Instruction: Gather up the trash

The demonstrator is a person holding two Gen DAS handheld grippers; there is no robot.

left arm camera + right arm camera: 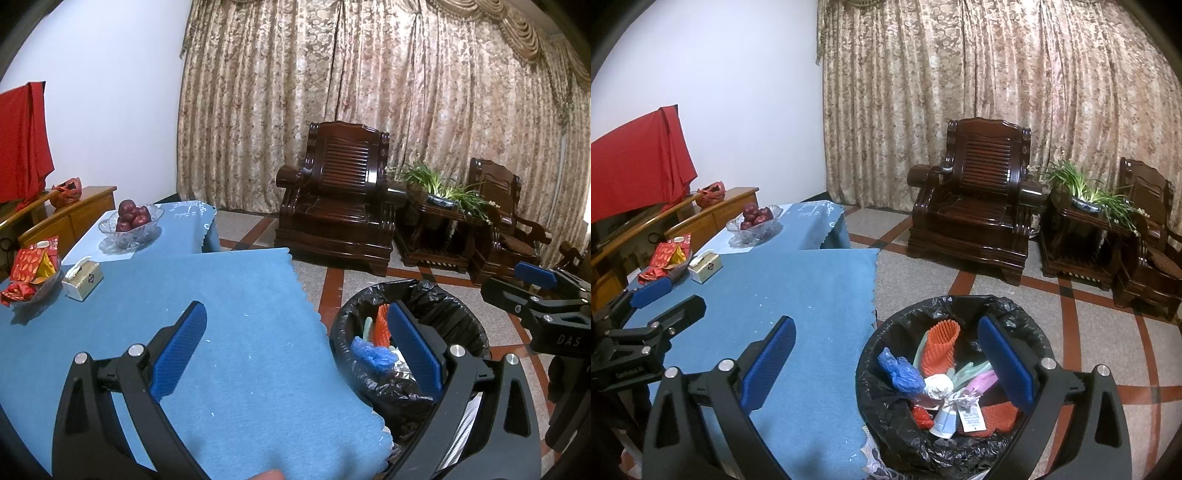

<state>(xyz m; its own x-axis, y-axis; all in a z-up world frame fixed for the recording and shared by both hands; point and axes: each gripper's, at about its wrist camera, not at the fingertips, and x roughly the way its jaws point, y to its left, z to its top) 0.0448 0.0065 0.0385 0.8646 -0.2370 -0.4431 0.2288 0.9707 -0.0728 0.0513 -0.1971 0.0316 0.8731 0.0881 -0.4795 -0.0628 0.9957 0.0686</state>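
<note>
**Two hand-held grippers wide apart over desk edge and bin**

Both empty. Left hand-held gripper (295,343): blue pads spread wide, holding nothing, one finger over the blue cloth, the other over the bin mouth. Right hand-held gripper (886,354): likewise wide and empty, right pad above the bin rim.

Trash: all of what is visible sits in the bin (1030,332), a round bin lined with a black plastic bag, standing on the floor just beside the desk's near corner. Inside: an orange foam net sleeve (940,345) standing upright, a crumpled blue plastic bag (901,371), a white crumpled wad (938,384), pale green and pink wrappers, a small red scrap, a paper cup (945,421) with a printed tag beside it, and a second flat piece of orange netting.

Desk (229,302): blue cloth with a scalloped edge, mostly bare, only tiny white flecks scattered on it. The near corner touches or overlaps the bin liner; cannot tell which.

Far left of the desk: a tissue box (82,279), a glass dish of red packets (31,271), and further back a glass bowl of red apples (132,219).

Open tiled floor lies between the bin and the dark wooden armchair (341,199).
</note>
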